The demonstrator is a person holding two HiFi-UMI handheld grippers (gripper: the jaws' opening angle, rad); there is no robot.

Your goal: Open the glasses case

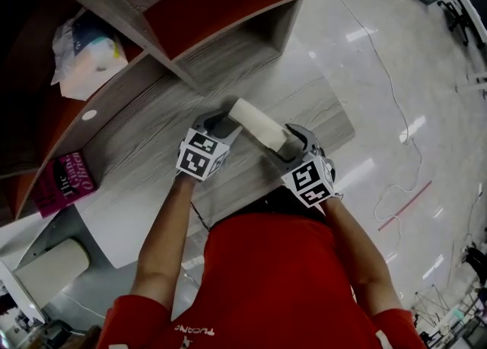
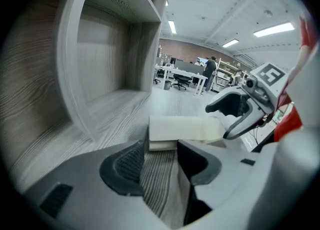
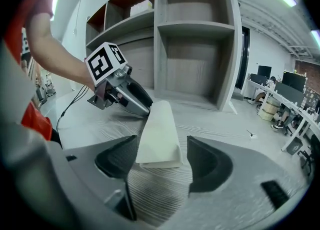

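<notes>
Two hand-held grippers flank the closed case point(image 1: 257, 124), which lies flat on the counter point(image 1: 144, 153). The left hand-held gripper point(image 2: 160, 150) and the right hand-held gripper point(image 3: 161, 154) each stand wide open at one end of it, pads clear, holding nothing. This is likely so that one can pin the base while the other lifts the lid.
</notes>
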